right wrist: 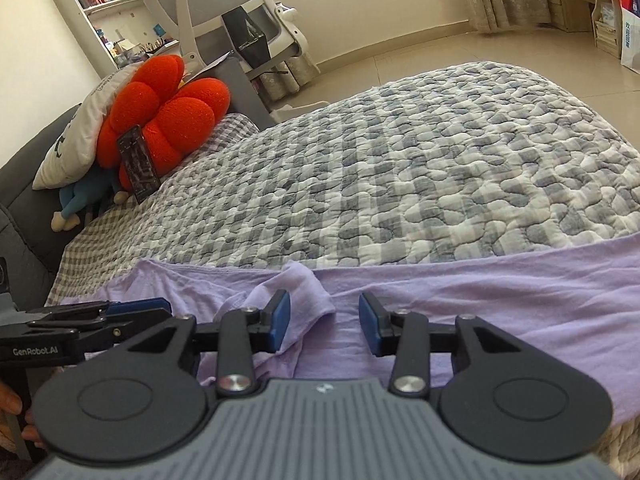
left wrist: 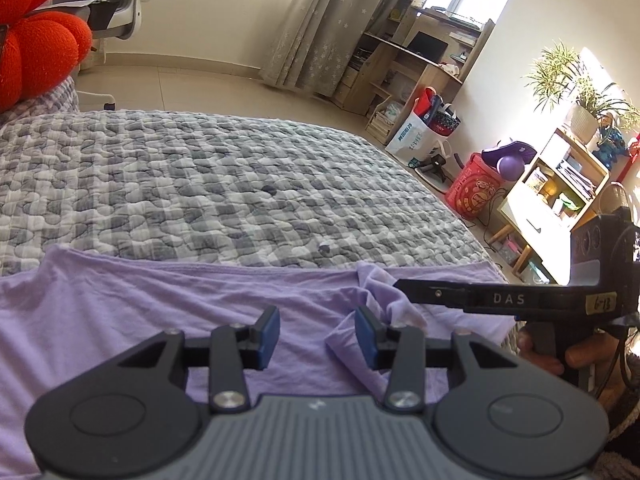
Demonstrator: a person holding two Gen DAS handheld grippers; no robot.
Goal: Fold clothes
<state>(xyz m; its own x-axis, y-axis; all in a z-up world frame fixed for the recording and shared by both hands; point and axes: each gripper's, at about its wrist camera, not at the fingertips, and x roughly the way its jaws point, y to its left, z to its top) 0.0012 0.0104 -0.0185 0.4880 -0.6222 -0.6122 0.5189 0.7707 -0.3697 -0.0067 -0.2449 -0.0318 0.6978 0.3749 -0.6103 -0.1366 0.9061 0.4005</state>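
Observation:
A lilac garment lies spread along the near edge of a bed with a grey-and-white checked quilt. My left gripper hovers low over it, open, with only flat cloth showing between the blue pads. A bunched fold of the garment sits just right of its right finger. My right gripper is open too, with a raised fold against its left pad. Each gripper appears side-on in the other's view: the right gripper and the left gripper.
An orange flower cushion, a white pillow and a blue soft toy lie at the head of the bed. An office chair stands behind. Across the tiled floor are wooden shelves, a red bucket and bags.

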